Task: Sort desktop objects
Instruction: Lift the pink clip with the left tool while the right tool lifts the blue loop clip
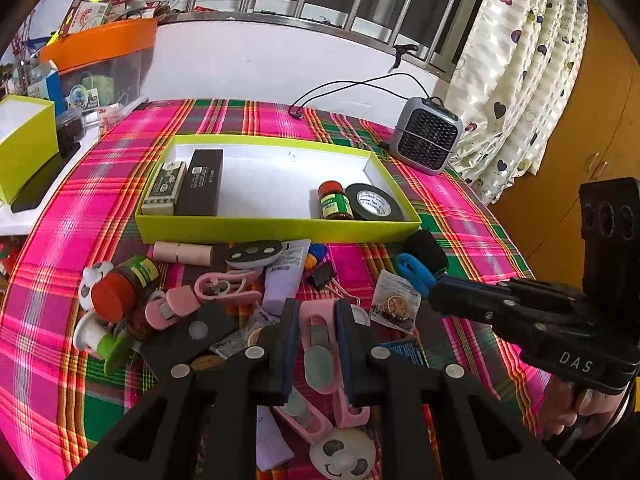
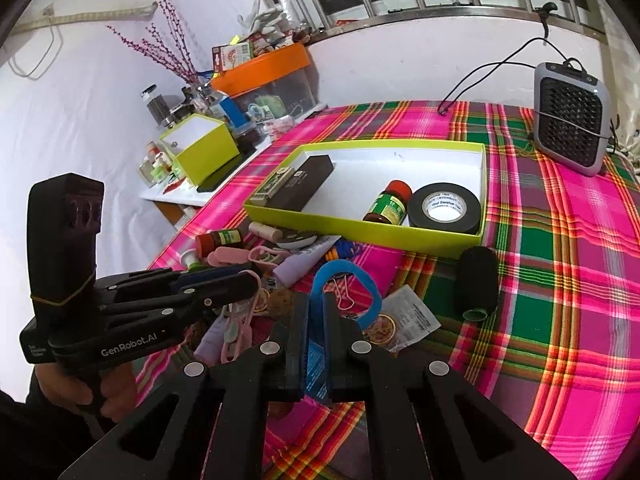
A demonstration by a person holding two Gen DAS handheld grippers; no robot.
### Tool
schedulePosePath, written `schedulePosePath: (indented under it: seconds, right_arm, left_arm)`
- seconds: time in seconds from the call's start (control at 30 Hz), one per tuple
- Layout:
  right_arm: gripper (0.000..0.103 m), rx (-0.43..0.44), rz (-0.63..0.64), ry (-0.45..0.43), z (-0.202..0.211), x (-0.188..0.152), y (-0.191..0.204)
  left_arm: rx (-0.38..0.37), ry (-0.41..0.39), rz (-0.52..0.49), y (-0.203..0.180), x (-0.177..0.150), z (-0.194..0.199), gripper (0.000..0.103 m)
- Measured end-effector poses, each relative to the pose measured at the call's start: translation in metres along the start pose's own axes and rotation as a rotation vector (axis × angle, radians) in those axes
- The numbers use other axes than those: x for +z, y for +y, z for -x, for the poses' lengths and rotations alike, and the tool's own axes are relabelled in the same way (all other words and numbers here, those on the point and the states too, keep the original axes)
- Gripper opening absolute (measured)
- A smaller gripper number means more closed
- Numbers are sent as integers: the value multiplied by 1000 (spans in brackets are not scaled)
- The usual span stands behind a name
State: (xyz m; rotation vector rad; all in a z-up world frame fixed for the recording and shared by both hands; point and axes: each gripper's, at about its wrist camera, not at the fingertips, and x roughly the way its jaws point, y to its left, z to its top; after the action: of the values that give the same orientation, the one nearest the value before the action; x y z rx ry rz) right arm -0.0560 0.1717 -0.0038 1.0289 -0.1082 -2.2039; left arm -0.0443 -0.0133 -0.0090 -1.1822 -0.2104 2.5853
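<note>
On a pink and green plaid cloth (image 1: 48, 300), we hold two black grippers over a heap of small things in front of a lime tray (image 1: 276, 229). Our left gripper (image 1: 316, 344) is closed on a pink clip (image 1: 318, 340), its pads pressed to either side of the clip above the pile. Our right gripper (image 2: 316, 344) is closed tight on the tail of a blue loop (image 2: 344, 276), which arches up ahead of its tips; from the left camera the same loop (image 1: 414, 274) shows at the end of the right gripper's fingers. The tray already holds a green box (image 1: 164, 188) and a black box (image 1: 200, 188) side by side at its left end, and a red-capped bottle (image 1: 334, 200) lying beside a roll of black tape (image 1: 374, 202) at its right end. Still on the cloth near the tray's front wall lie a second red-capped bottle (image 1: 124, 288), a beige tube (image 1: 182, 254), a lilac tube (image 1: 284, 276), a black binder clip (image 1: 322, 276), a foil packet (image 1: 394, 300) and a black cylinder (image 2: 478, 280). A panda-face item (image 1: 344, 456) sits nearest the left camera. A grey fan (image 1: 426, 136) stands at the far right corner of the table.
</note>
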Motion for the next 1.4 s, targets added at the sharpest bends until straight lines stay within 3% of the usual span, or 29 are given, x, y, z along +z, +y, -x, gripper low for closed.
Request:
schedulePosePath:
  seconds: [0.4,1.4]
  right_arm:
    - [6,-10,12,41,-18,1,0]
    - [6,-21,48,-9,-19,33,6]
  left_arm:
    - [2,12,3,8,2,-15,19]
    - [44,-44,-7,11,34,-10,19]
